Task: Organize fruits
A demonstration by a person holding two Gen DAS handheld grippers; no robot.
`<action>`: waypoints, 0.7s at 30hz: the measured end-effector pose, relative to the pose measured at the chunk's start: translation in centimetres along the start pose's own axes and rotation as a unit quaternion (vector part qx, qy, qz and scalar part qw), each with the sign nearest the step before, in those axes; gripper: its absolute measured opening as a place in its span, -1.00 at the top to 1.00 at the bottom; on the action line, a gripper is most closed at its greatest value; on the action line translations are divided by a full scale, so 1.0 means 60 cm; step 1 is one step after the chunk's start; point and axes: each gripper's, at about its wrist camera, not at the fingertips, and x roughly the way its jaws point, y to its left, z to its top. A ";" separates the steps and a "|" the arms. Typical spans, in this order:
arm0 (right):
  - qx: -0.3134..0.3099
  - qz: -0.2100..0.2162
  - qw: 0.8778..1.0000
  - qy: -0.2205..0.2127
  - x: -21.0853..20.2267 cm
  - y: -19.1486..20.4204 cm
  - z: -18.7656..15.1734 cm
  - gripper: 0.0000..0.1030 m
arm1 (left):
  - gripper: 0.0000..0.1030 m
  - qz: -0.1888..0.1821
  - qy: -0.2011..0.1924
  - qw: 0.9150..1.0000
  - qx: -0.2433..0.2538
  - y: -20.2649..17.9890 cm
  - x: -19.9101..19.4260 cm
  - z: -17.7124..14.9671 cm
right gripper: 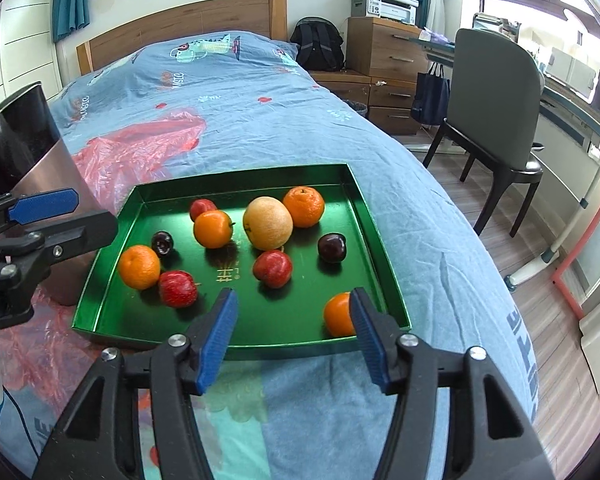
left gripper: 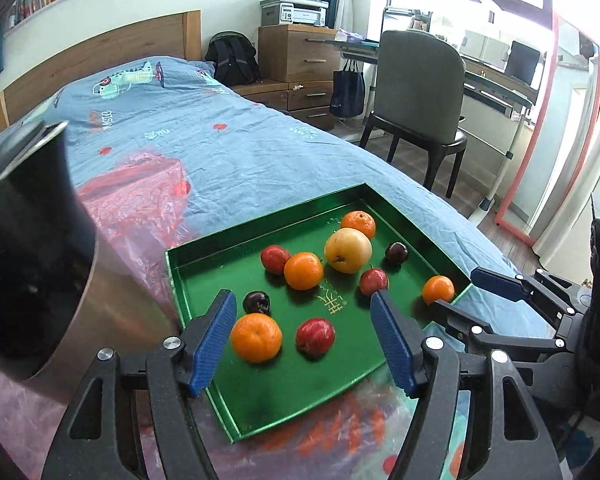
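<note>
A green tray lies on the bed with several fruits in it: oranges, red apples, dark plums and one big yellow fruit. My left gripper hovers open over the tray's near left part. An orange and a red apple lie on the tray below its gap, and its pads touch neither. My right gripper is open above the tray's near edge. An orange sits in the near right corner, partly hidden by the right finger. Each gripper also shows at the edge of the other's view.
A shiny metal bin stands left of the tray on a pink plastic sheet. The blue bedspread stretches back to a wooden headboard. A grey chair and a desk stand beside the bed on the right.
</note>
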 end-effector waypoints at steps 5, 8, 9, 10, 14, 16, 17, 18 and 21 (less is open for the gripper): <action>-0.003 0.009 1.000 -0.008 -0.051 0.036 -0.011 -0.78 | -0.28 0.010 -0.017 1.000 -0.004 0.015 -0.075 -0.028; -0.010 0.015 1.000 -0.011 -0.076 0.063 -0.018 -0.82 | -0.43 0.017 -0.025 0.999 -0.012 0.029 -0.118 -0.049; -0.013 0.018 1.000 -0.012 -0.084 0.074 -0.021 -0.87 | -0.43 0.022 -0.028 0.999 -0.014 0.034 -0.132 -0.056; -0.017 0.021 1.000 -0.014 -0.092 0.086 -0.024 -0.96 | -0.43 0.027 -0.031 0.999 -0.015 0.041 -0.146 -0.063; -0.025 0.034 0.999 -0.019 -0.116 0.132 -0.037 -1.00 | -0.57 0.046 -0.039 0.997 -0.039 0.079 -0.197 -0.092; -0.025 0.044 0.999 -0.020 -0.126 0.154 -0.042 -1.00 | -0.60 0.055 -0.041 0.996 -0.053 0.098 -0.218 -0.105; -0.026 0.047 0.998 -0.022 -0.131 0.164 -0.044 -1.00 | -0.63 0.061 -0.042 0.996 -0.058 0.109 -0.226 -0.113; -0.025 0.050 0.998 -0.024 -0.136 0.174 -0.046 -1.00 | -0.66 0.068 -0.043 0.995 -0.062 0.117 -0.235 -0.119; -0.025 0.058 0.998 -0.029 -0.147 0.201 -0.052 -1.00 | -0.72 0.091 -0.048 0.992 -0.071 0.138 -0.259 -0.140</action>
